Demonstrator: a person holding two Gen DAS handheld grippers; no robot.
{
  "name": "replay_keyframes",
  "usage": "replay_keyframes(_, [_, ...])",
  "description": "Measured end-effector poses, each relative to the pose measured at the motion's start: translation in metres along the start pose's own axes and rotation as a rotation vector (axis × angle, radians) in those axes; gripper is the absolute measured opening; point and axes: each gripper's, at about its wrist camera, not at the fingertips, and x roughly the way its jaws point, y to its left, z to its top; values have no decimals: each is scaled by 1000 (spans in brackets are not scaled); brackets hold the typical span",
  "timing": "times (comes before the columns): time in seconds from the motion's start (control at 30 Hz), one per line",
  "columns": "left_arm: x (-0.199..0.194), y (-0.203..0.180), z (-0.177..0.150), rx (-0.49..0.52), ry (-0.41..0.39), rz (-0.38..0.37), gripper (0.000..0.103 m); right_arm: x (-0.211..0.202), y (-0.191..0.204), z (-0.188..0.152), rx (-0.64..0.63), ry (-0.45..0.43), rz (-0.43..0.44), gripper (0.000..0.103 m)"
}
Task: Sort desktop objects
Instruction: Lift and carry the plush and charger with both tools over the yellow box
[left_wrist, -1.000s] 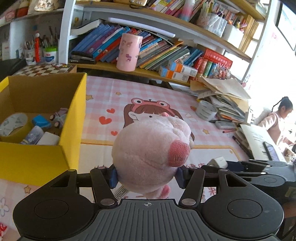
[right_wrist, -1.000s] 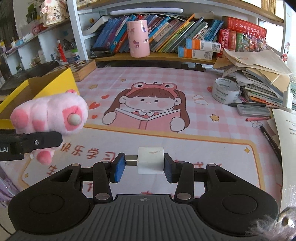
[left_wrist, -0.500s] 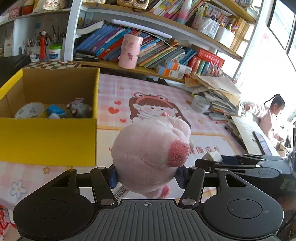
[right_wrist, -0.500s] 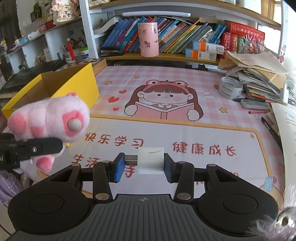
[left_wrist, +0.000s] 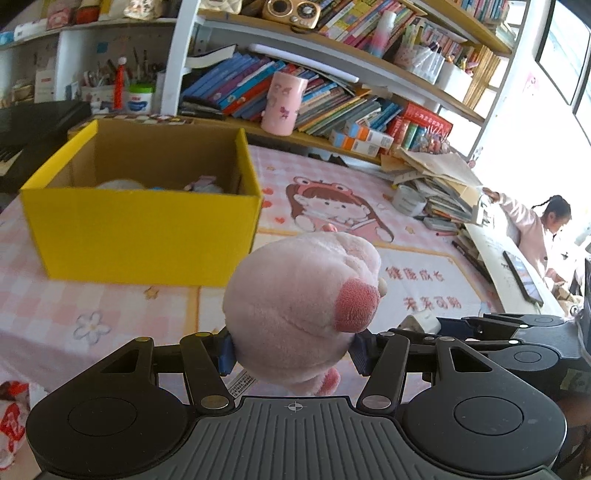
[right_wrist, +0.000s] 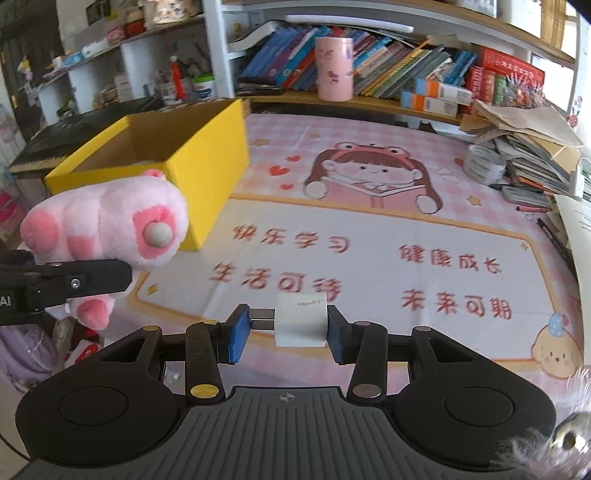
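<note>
Pink plush toy (left_wrist: 299, 306) and white charger block (right_wrist: 301, 324) are each clamped in a tool above the counter (left_wrist: 110, 314).

Left wrist view: the plush toy is gripped between the blue pads of the left tool (left_wrist: 293, 349), held clear of the counter's pink mat, with the yellow box (left_wrist: 147, 232) near on the left; small items are seen inside the box but cannot be made out. The right tool (left_wrist: 436, 325) is seen at the right edge. Right wrist view: the charger block is pinched by the right tool (right_wrist: 284, 330), its plug end against the left pad; the plush toy is seen at left, in front of the yellow box, held by the left tool (right_wrist: 74, 282). A tape roll (right_wrist: 484, 164) is seen beside stacked papers (right_wrist: 532, 147).
</note>
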Motion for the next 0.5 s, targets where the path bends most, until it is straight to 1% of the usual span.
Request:
replay_keyframes(0.23, [-27, 22, -20, 10, 21, 12, 57, -6, 35, -19, 7, 7, 26, 40])
replay_keyframes(0.5, [-53, 55, -34, -26, 18, 40, 57, -6, 83, -32, -28, 21, 71, 40])
